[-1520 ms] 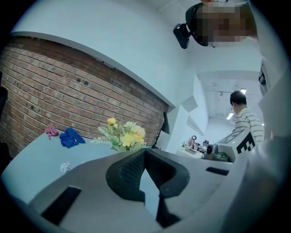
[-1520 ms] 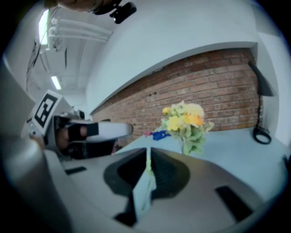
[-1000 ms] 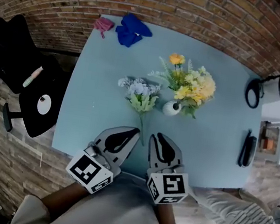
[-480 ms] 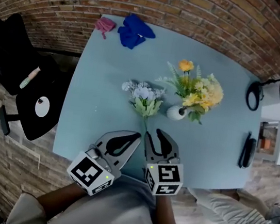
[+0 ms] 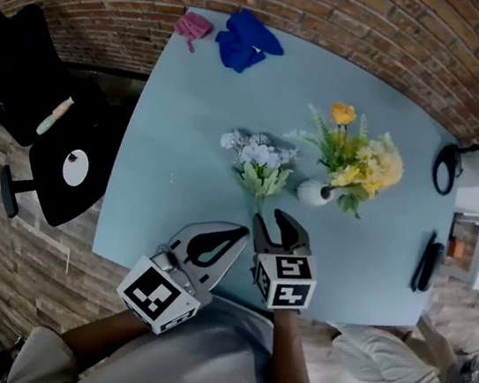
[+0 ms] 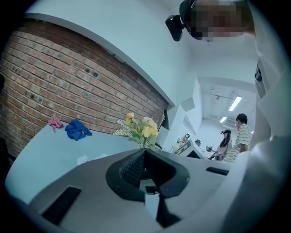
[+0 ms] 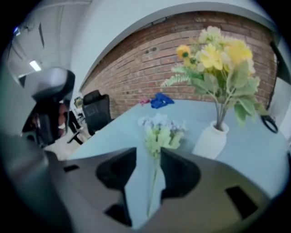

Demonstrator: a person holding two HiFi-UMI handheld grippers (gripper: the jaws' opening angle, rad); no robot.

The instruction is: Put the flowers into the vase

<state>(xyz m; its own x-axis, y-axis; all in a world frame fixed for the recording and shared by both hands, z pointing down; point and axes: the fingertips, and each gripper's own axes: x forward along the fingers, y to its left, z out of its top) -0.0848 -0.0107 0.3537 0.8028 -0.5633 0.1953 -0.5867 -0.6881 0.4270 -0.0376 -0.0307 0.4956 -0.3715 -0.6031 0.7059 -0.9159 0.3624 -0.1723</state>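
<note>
Your right gripper (image 5: 272,221) has just been opening. Its jaws stand apart astride the thin green stem of the flowers (image 5: 260,159). These pale lilac blooms lie flat mid-table (image 5: 188,116), just left of the round white vase (image 5: 313,192). Your left gripper (image 5: 235,232) is pressed together.

The left forearm (image 5: 101,340) and right forearm (image 5: 283,362) reach forward close together, a gripper in each hand. The left gripper (image 5: 238,231) lies nearly level and is angled toward the right one. Its jaws are together with nothing between them. The right gripper (image 5: 272,221) tilts steeply downward, its tips a little ahead of the left's. Its jaws have just been opening and stand apart, with a flower stem (image 7: 153,186) lying between them and neither pad pressing on it.
</note>
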